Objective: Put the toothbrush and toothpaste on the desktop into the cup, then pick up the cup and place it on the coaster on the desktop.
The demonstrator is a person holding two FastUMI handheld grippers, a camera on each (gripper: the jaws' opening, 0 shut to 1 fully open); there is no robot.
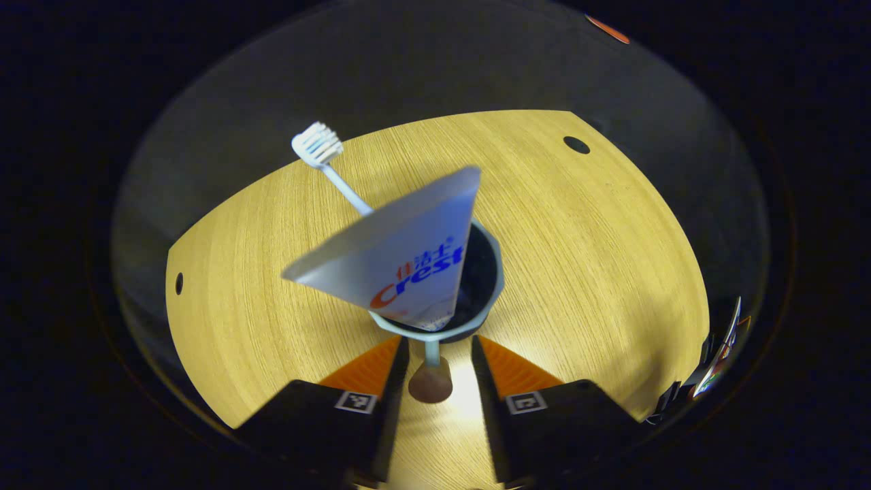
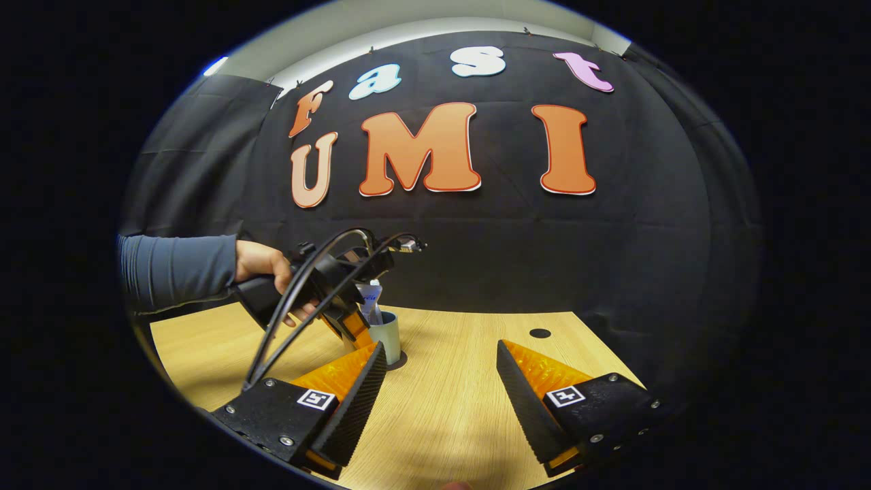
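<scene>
A pale blue cup (image 1: pixel 491 272) stands on the wooden desktop (image 1: pixel 599 258). In it are a white toothpaste tube (image 1: pixel 401 262), leaning toward the camera, and a toothbrush (image 1: pixel 318 146) with its head sticking up to the left. The cup's thin handle with a brown knob (image 1: pixel 430 384) points between the fingers of my left gripper (image 1: pixel 439 340), which stand apart on either side of it. In the right gripper view the cup (image 2: pixel 389 335) sits on a dark coaster (image 2: pixel 400 361), with the left gripper (image 2: pixel 354 327) close against it. My right gripper (image 2: pixel 441 347) is open over the desktop, holding nothing.
A hand (image 2: pixel 262 265) in a grey-blue sleeve holds the left gripper, with cables looping over it. The desktop has round cable holes (image 1: pixel 576 144) (image 1: pixel 179 283) (image 2: pixel 539 333). The black cloth wall rises just behind the table's far edge.
</scene>
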